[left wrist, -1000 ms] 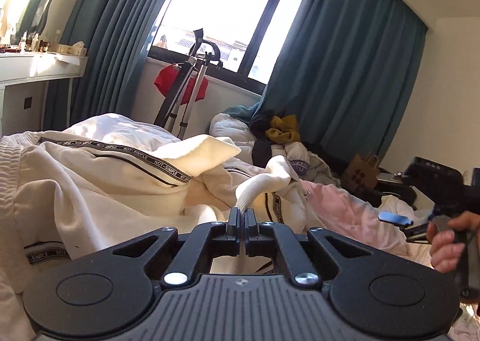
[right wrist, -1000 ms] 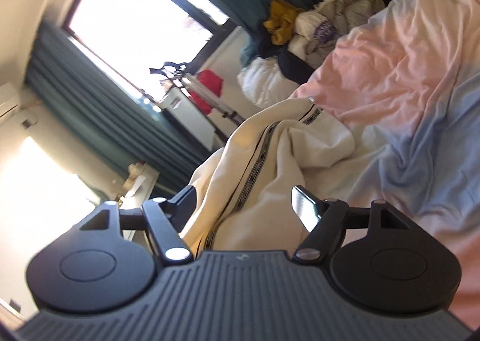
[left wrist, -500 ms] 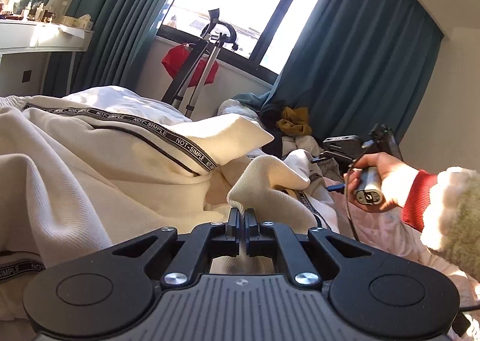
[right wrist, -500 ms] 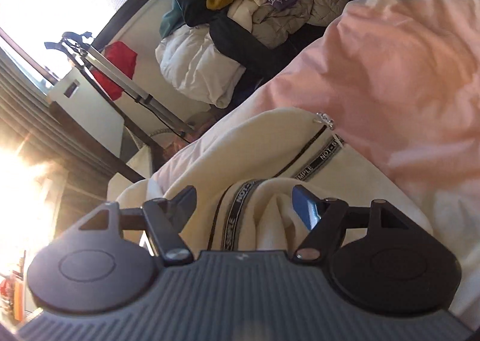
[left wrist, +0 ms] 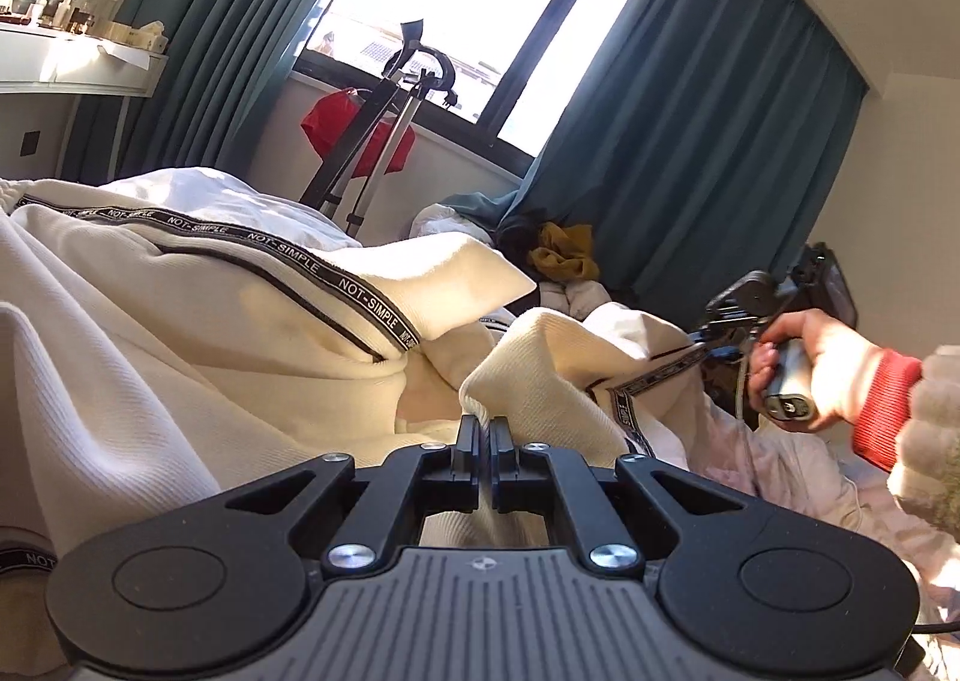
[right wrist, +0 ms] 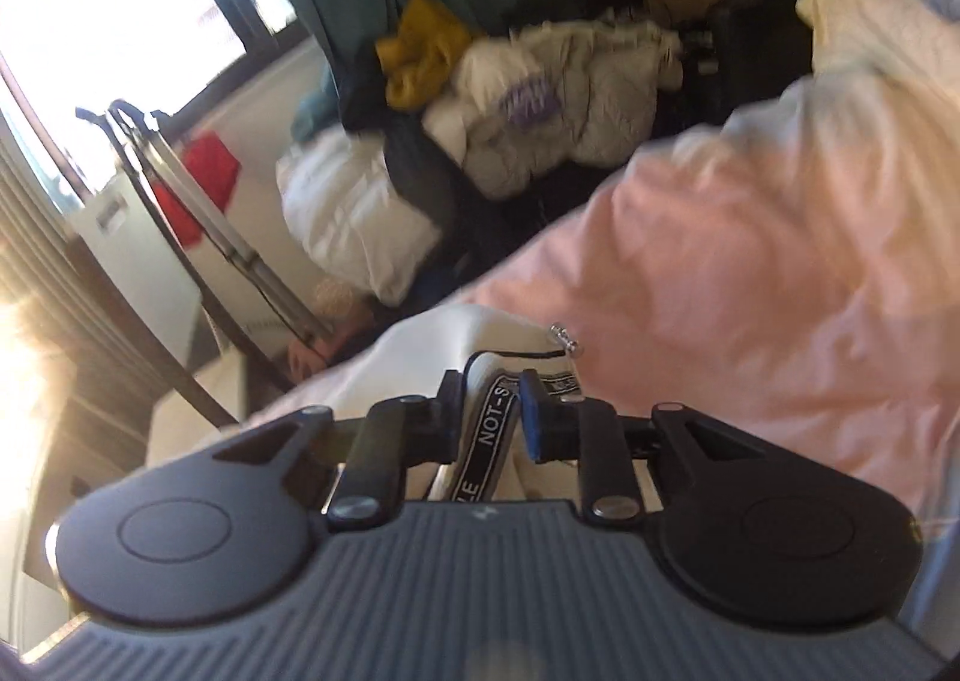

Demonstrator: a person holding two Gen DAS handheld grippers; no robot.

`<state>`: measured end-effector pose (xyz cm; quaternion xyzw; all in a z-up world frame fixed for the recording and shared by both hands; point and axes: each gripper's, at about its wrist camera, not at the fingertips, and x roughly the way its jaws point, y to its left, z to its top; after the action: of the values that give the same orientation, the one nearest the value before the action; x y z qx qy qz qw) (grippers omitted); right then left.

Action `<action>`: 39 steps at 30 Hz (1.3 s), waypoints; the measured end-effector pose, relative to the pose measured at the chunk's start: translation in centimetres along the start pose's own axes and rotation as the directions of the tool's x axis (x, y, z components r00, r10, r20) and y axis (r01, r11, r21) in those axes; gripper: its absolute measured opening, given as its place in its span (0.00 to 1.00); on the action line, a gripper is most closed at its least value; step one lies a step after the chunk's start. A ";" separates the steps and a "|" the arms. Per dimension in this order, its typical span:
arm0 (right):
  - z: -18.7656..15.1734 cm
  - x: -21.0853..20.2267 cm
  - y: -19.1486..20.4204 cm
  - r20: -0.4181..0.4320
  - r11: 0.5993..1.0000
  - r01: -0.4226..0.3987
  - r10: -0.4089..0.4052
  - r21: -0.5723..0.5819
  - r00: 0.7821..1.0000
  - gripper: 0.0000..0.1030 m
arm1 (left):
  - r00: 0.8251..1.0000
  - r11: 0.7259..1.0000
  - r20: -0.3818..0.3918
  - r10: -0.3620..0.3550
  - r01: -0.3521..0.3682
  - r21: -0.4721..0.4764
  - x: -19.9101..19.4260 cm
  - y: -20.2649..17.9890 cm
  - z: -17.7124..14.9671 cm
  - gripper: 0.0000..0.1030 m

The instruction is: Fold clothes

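A cream zip jacket (left wrist: 180, 333) with black "NOT-SIMPLE" tape trim lies rumpled across the bed. My left gripper (left wrist: 482, 429) is shut on a ribbed cream edge of it, probably a cuff or hem (left wrist: 528, 357). In the left wrist view the right gripper (left wrist: 714, 342) reaches the taped edge at the right, held by a hand (left wrist: 822, 363) in a red cuff. In the right wrist view, my right gripper (right wrist: 489, 402) is closed on the taped zipper edge (right wrist: 495, 429); the metal zip pull (right wrist: 567, 339) hangs just beyond the fingers.
A pink and pale blue duvet (right wrist: 750, 273) covers the bed under the jacket. A heap of clothes (right wrist: 528, 93) lies by teal curtains (left wrist: 690, 153). A folding stand (left wrist: 384, 123) with a red cloth stands under the window. A white shelf (left wrist: 72, 69) is far left.
The right gripper swung in over the jacket and closed from open onto the taped zipper edge. The left gripper kept its grip and shifted with the cloth.
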<state>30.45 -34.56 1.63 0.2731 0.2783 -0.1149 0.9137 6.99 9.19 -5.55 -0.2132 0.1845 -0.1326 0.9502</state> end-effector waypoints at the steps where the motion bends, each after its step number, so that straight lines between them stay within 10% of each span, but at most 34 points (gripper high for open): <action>1: 0.6 -1.9 -0.7 0.037 1.000 -0.012 0.012 -0.004 0.999 0.22 | 1.000 1.000 0.001 -0.008 0.008 -0.009 -0.2 0.0 0.1 0.03; 11: -0.8 -18.7 -16.7 0.274 0.977 -0.054 -0.004 0.206 0.962 0.17 | 0.990 0.991 -0.050 -0.130 0.129 -0.022 -1.8 -1.7 0.6 0.04; 20: -8.3 -19.1 -29.3 0.014 0.840 0.040 -0.057 0.542 0.998 0.15 | 0.981 0.981 -0.104 -0.165 0.152 -0.122 -5.4 -3.0 -0.2 0.10; 26: -9.8 -19.3 -30.2 -0.026 0.834 0.063 -0.058 0.548 0.998 0.15 | 0.985 0.952 -0.110 -0.135 0.098 -0.289 -8.7 -1.3 0.3 0.33; 33: -10.2 -19.9 -31.4 -0.006 0.798 0.034 -0.039 0.602 0.999 0.14 | 0.965 0.776 -0.263 -0.010 -0.158 -0.610 -8.0 5.0 -1.8 0.46; 39: -9.6 -20.0 -31.1 0.041 0.817 0.045 -0.084 0.575 0.996 0.13 | 0.968 0.634 -0.241 0.062 -0.225 -0.740 -9.8 7.6 -2.7 0.47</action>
<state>-1.45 -53.63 -7.12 0.5216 0.2105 -0.2328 0.7934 -1.56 18.07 -8.39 -0.5634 0.3307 0.0136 0.7570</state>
